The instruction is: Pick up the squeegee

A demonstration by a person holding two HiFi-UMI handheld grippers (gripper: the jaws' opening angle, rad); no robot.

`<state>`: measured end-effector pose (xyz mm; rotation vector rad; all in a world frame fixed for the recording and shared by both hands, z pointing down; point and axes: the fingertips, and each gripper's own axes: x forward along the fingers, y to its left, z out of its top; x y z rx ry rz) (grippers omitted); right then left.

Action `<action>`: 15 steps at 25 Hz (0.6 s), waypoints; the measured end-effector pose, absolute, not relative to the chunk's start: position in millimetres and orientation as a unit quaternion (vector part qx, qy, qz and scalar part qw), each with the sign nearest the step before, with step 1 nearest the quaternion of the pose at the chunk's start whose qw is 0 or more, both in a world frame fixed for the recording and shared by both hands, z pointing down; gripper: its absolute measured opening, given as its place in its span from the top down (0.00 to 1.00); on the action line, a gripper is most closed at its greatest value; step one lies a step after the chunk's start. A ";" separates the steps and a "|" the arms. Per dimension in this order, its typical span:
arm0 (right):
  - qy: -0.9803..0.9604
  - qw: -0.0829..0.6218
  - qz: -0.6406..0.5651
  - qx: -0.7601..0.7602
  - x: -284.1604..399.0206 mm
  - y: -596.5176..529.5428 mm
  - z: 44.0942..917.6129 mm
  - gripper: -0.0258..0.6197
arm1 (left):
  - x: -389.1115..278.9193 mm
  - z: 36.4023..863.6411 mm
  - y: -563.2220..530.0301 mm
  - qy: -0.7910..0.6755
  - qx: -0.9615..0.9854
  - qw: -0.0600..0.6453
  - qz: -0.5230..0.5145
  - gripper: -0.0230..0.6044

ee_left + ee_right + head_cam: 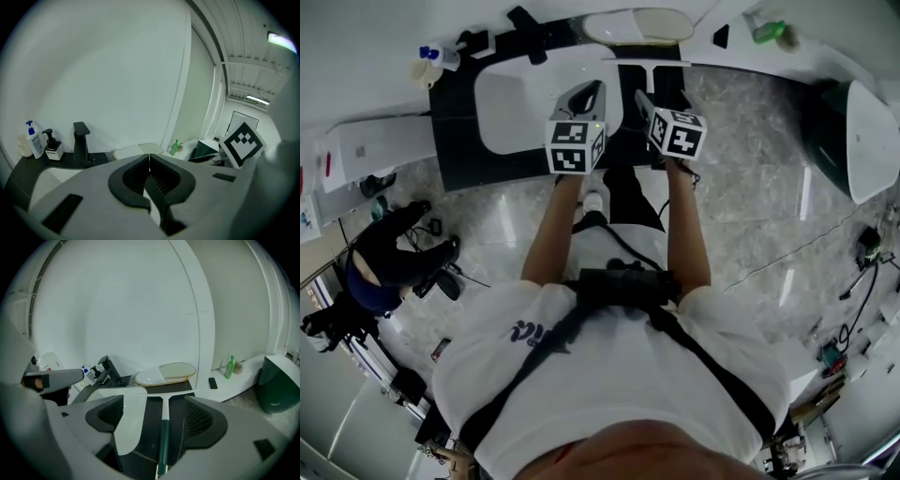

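On the dark worktop (146,430), beside a white basin (130,427), lies the squeegee (164,427): white blade toward 12 o'clock, dark green handle toward 6. It shows between the right tongs (157,414), spread wide and touching nothing. Off at 9 o'clock, the left tongs (150,161) are clenched, empty.

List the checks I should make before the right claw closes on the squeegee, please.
1. Right claw open: ok, the jaws stand apart.
2. Squeegee lined up: ok, its green handle lies along the gap between the jaws.
3. Pads down at handle level: cannot tell; no contact shows.
4. Squeegee free: ok, it lies flat on the dark counter beside the white sink, with nothing on it.
5. Left claw out of the way: ok, shut and empty.
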<state>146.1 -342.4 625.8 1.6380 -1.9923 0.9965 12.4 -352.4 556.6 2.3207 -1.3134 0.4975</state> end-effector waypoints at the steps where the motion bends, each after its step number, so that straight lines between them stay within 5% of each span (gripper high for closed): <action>1: -0.706 0.190 0.357 0.581 146.5 -346.8 630.9 0.35 | 12.9 560.8 -356.4 -0.474 0.834 0.217 0.182 0.94; 7: -0.696 0.213 0.368 0.579 146.6 -369.2 661.9 0.21 | 16.3 585.1 -375.7 -0.477 0.823 0.237 0.197 0.94; 15: -0.671 0.272 0.402 0.560 141.4 -384.2 713.4 0.21 | 12.0 616.6 -383.9 -0.485 0.806 0.256 0.223 0.94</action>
